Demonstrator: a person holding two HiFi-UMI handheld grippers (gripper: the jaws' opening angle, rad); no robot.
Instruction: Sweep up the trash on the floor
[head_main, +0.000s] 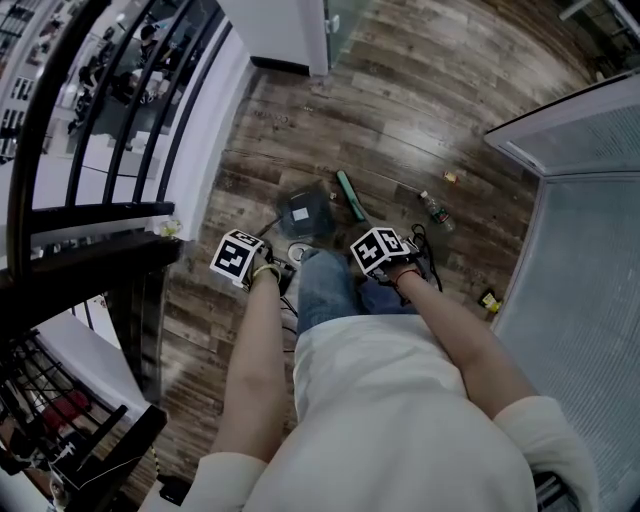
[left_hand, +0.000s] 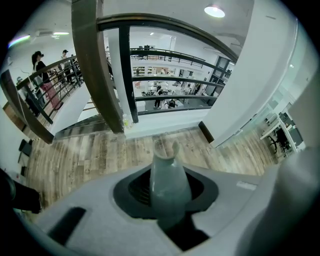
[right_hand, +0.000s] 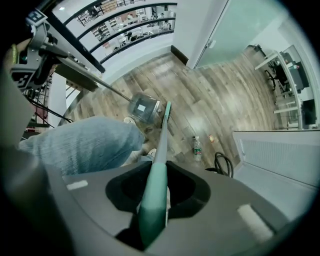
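My left gripper (left_hand: 167, 210) is shut on the grey-green top of the dustpan handle (left_hand: 167, 182), which points at a railing. In the head view the left gripper (head_main: 250, 265) is held in front of my left leg, and the grey dustpan (head_main: 305, 212) rests on the wooden floor ahead. My right gripper (right_hand: 152, 215) is shut on the green broom handle (right_hand: 154, 187); the pole runs down to the broom head (right_hand: 166, 109) beside the dustpan (right_hand: 144, 110). A plastic bottle (right_hand: 197, 146) and a small scrap (right_hand: 210, 138) lie on the floor to the right of the broom.
A dark railing (head_main: 90, 215) and a stairwell run along the left. A white ribbed panel (head_main: 590, 250) stands at the right, with a yellow item (head_main: 490, 299) at its foot. A black cable (right_hand: 223, 163) coils near my feet. A wall corner (head_main: 290, 40) stands ahead.
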